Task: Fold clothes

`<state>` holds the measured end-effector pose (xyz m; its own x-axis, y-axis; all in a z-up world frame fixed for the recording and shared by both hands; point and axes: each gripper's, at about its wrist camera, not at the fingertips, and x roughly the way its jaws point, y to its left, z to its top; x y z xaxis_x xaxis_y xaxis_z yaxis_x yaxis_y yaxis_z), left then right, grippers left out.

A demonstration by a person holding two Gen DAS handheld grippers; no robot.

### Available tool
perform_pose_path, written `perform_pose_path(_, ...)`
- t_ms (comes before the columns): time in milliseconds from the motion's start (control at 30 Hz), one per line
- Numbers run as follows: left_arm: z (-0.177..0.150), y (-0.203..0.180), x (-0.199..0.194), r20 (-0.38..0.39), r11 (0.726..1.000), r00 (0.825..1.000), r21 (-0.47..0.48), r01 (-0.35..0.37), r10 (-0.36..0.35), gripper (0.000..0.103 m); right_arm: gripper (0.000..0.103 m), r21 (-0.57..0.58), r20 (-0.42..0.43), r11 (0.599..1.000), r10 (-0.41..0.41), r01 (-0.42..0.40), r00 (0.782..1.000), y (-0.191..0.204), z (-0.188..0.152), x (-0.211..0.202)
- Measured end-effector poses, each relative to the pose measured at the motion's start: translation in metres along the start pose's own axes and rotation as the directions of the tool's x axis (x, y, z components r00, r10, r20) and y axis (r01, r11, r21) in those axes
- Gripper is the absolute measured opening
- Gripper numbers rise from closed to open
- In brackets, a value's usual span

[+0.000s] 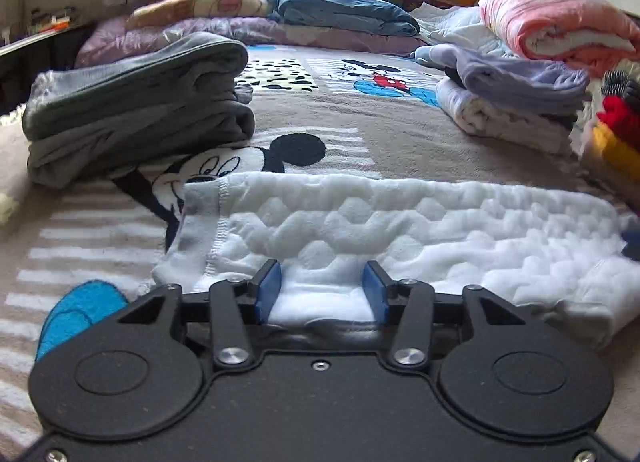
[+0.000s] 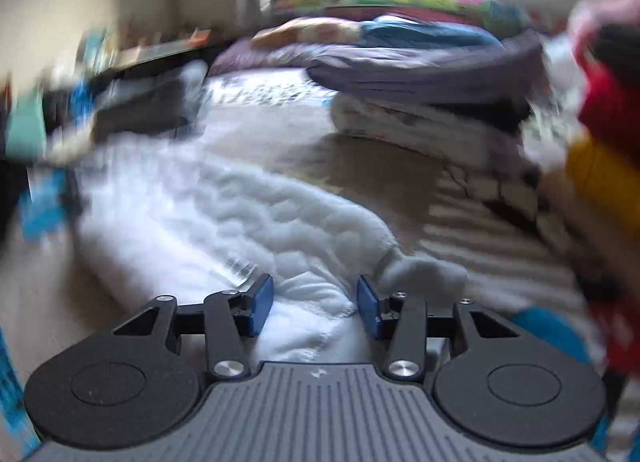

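A Mickey Mouse blanket [image 1: 360,130] covered the bed, with folded piles kept to its sides, probably to leave the middle free for folding: a grey stack [image 1: 136,110] toward the left edge, a lilac-and-white stack [image 1: 516,102] toward the right. The white quilted garment [image 1: 400,222] lay stretched across the near edge, bare blanket beyond it. The left gripper [image 1: 322,288] and the right gripper [image 2: 316,304] both stood released, jaws parted astride the garment's near hem, not pinching it.

Motion-blurred right-side clothes pile [image 2: 600,110].
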<state>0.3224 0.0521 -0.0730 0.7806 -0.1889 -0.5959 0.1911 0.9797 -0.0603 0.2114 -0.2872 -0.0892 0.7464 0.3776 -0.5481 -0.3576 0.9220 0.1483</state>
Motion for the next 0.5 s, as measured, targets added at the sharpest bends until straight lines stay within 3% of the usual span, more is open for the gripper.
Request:
perform_pose_path(100,0.002,0.01,-0.011,0.024,0.998,1.0,-0.065,0.008,-0.006,0.048,0.042,0.002,0.013,1.0,-0.022,0.022,1.0,-0.001,-0.003,-0.006)
perform_pose_path(167,0.0,0.023,-0.031,0.062,0.989,0.998,-0.149,-0.017,0.026,0.047,0.042,-0.017,0.038,0.999,-0.044,0.045,0.998,0.005,-0.005,-0.011)
perform_pose_path(233,-0.004,0.041,-0.053,0.087,0.958,0.995,-0.285,-0.02,0.046,0.049,0.046,-0.001,0.078,0.997,-0.081,0.082,0.994,0.006,-0.003,-0.021)
perform_pose_path(267,-0.009,0.052,-0.062,0.094,0.929,0.994,-0.371,-0.011,0.049,0.052,0.046,0.032,0.099,0.994,-0.104,0.101,0.99,0.003,-0.002,-0.025)
perform_pose_path(333,-0.021,0.075,-0.075,0.095,0.841,0.995,-0.54,0.027,0.029,0.063,0.049,0.166,0.125,0.98,-0.128,0.107,0.984,-0.01,-0.005,-0.038)
perform_pose_path(400,-0.035,0.091,-0.081,0.111,0.722,0.994,-0.686,0.09,-0.019,0.064,0.053,0.35,0.135,0.934,-0.132,0.078,0.982,-0.027,-0.016,-0.053)
perform_pose_path(467,-0.05,0.101,-0.08,0.134,0.59,0.988,-0.793,0.151,-0.073,0.067,0.059,0.526,0.135,0.85,-0.122,0.033,0.983,-0.044,-0.033,-0.067)
perform_pose_path(500,-0.056,0.101,-0.076,0.14,0.543,0.985,-0.822,0.171,-0.098,0.067,0.061,0.609,0.144,0.793,-0.098,-0.01,0.985,-0.052,-0.045,-0.072)
